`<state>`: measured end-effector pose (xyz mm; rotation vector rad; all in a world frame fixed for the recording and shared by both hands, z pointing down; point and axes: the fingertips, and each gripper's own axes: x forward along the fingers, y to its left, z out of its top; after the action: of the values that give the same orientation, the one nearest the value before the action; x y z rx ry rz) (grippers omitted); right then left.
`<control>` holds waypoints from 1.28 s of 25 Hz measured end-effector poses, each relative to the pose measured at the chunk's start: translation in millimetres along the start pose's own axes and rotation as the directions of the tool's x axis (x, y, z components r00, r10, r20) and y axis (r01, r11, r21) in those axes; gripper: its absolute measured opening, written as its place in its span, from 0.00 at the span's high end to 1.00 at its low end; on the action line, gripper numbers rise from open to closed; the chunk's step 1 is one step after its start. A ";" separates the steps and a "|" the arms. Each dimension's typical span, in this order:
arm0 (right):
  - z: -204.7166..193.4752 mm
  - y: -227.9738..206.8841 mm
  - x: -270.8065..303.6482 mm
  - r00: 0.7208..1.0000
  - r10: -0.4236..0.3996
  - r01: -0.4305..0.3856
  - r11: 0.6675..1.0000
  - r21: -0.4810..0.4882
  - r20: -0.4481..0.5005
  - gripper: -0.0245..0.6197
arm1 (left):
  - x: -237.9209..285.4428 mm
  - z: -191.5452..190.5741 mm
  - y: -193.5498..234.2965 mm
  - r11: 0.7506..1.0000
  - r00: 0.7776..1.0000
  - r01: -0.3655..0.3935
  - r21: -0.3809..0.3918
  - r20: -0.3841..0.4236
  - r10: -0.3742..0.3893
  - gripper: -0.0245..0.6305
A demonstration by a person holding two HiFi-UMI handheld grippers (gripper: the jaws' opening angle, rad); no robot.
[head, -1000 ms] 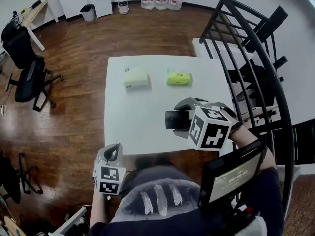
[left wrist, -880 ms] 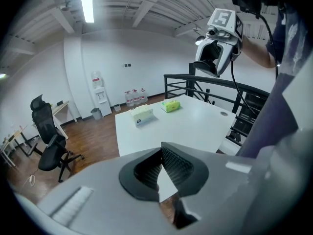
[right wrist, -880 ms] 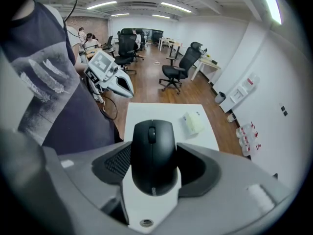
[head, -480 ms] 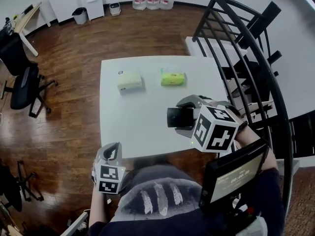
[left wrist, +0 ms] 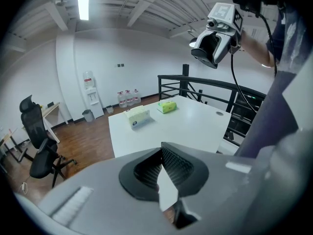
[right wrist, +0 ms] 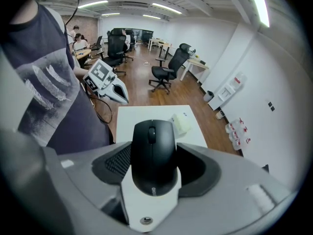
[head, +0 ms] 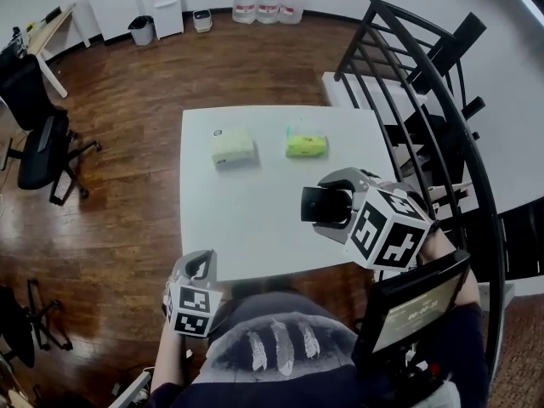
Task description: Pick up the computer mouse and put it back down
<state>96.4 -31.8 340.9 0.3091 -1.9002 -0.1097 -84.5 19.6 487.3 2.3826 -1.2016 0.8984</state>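
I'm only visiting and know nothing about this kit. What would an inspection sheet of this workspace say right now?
Surface: white table, mostly bare.
Job's things: black computer mouse, held in the air above the table.
Clutter: pale tissue pack and green pack, side by side at the far end.
Grippers: right gripper has its jaws closed on the mouse. The left gripper is empty, jaws together, by the table's near edge.
Cables: black cable hanging from the right gripper.
Surroundings: wooden floor, black railing, office chair, water bottles.
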 end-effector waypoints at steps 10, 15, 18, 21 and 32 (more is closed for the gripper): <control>18.1 -0.5 13.8 0.999 -0.036 0.038 0.995 0.089 -0.023 0.51 | 3.5 -20.1 17.2 0.998 0.998 0.066 0.013 -0.006 -0.066 0.94; 21.4 -8.7 36.0 0.998 -0.053 0.055 0.979 0.195 -0.018 0.51 | 7.5 -26.7 21.4 0.995 0.995 0.101 0.028 -0.012 -0.100 0.94; 22.1 -13.3 50.4 0.998 -0.058 0.058 0.964 0.261 -0.008 0.51 | 9.6 -28.8 22.7 0.993 0.993 0.114 0.028 -0.012 -0.113 0.94; 18.4 -27.5 66.7 0.998 -0.069 0.065 0.942 0.330 -0.001 0.51 | 14.8 -24.1 24.9 0.993 0.993 0.117 0.031 -0.013 -0.117 0.94; -28.2 -84.1 153.5 0.993 -0.109 0.055 0.753 0.655 0.041 0.51 | 41.5 -7.6 35.0 0.995 0.995 0.092 0.023 -0.044 -0.091 0.94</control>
<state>87.8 -151.4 471.5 0.8774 -1.9485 0.5143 -97.1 -22.0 520.7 2.4038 -1.0616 0.9351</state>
